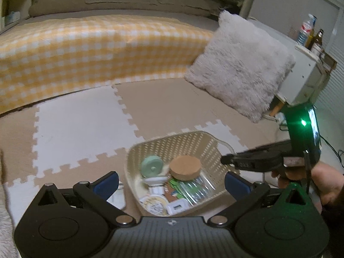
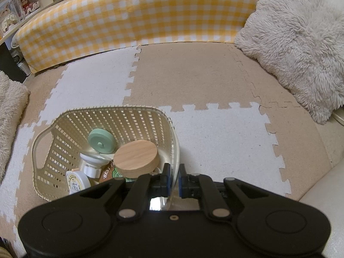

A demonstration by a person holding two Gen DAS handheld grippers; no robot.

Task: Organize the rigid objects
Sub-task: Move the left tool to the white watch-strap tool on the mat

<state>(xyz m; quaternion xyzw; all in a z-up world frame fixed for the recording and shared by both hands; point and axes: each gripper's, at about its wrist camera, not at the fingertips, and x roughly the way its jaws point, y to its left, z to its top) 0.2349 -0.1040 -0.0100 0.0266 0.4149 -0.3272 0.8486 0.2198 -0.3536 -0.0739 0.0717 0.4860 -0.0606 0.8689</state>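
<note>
A cream lattice basket (image 1: pixel 193 142) sits on the foam floor mat. It holds a mint-green round disc (image 1: pixel 151 166), a jar with a wooden lid (image 1: pixel 184 167), a white bottle, a round white tin (image 2: pixel 77 181), a white plug and green packets. My left gripper (image 1: pixel 172 180) hovers open above the basket's near side, with nothing between its blue pads (image 1: pixel 107 185). My right gripper (image 2: pixel 174 173) is shut on the basket's (image 2: pixel 107 112) right rim. In the left wrist view the right gripper (image 1: pixel 230 160) reaches in from the right, held by a hand (image 1: pixel 326 185).
A small clear-white object (image 1: pixel 117 197) lies on the mat just left of the basket. A fluffy white cushion (image 2: pixel 301 43) leans at the right. A bed edge with a yellow checked cover (image 2: pixel 133 15) runs along the back. A white shelf unit with bottles (image 1: pixel 307 32) stands far right.
</note>
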